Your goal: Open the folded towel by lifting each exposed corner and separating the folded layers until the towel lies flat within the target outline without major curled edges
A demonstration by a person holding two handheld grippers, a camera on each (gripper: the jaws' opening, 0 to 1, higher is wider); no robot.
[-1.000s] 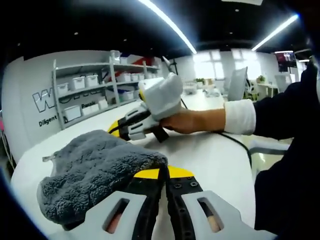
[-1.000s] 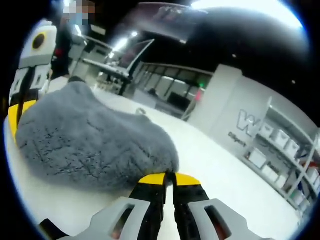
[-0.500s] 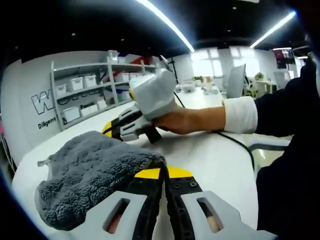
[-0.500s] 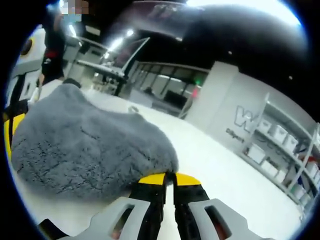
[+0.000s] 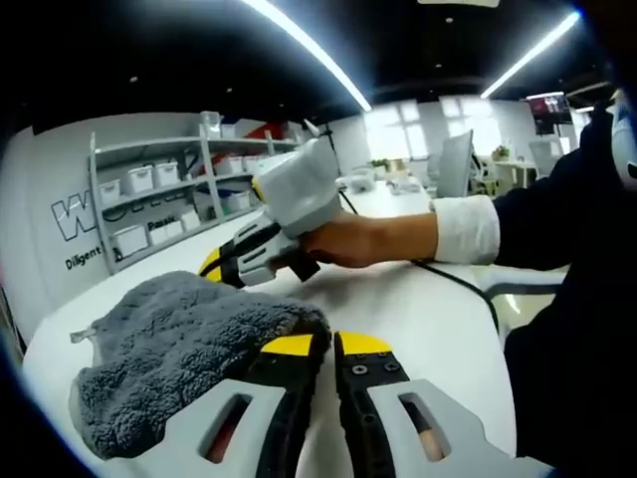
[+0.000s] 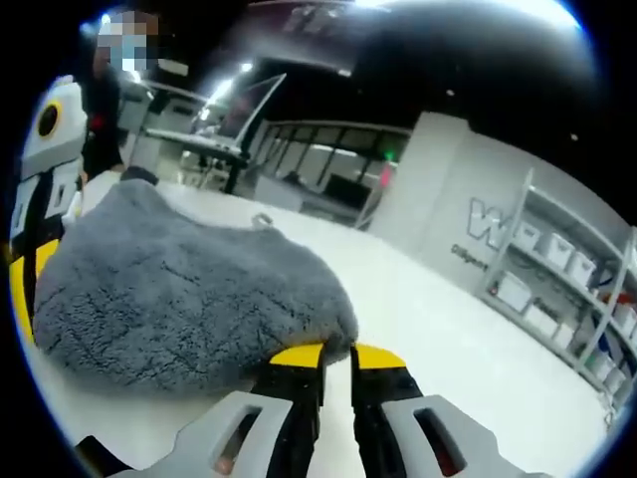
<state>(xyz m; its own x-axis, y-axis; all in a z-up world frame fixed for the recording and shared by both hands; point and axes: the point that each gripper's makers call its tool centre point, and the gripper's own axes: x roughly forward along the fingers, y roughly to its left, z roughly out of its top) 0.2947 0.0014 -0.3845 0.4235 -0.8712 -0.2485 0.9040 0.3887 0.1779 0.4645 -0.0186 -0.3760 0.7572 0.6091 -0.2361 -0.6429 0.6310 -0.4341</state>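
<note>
The fluffy grey folded towel [image 5: 179, 358] lay just ahead of the left gripper [image 5: 323, 349] and the right gripper [image 6: 336, 357]. Each was clenched on a towel corner; both corners should be drawn apart evenly.

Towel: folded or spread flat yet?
Folded. The grey towel sits bunched in thick doubled layers on the white table, both grippers pinching its corners.

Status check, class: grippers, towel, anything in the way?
Both grippers shut on towel corners. Towel bunched on table, not flat. Nothing in the way.
</note>
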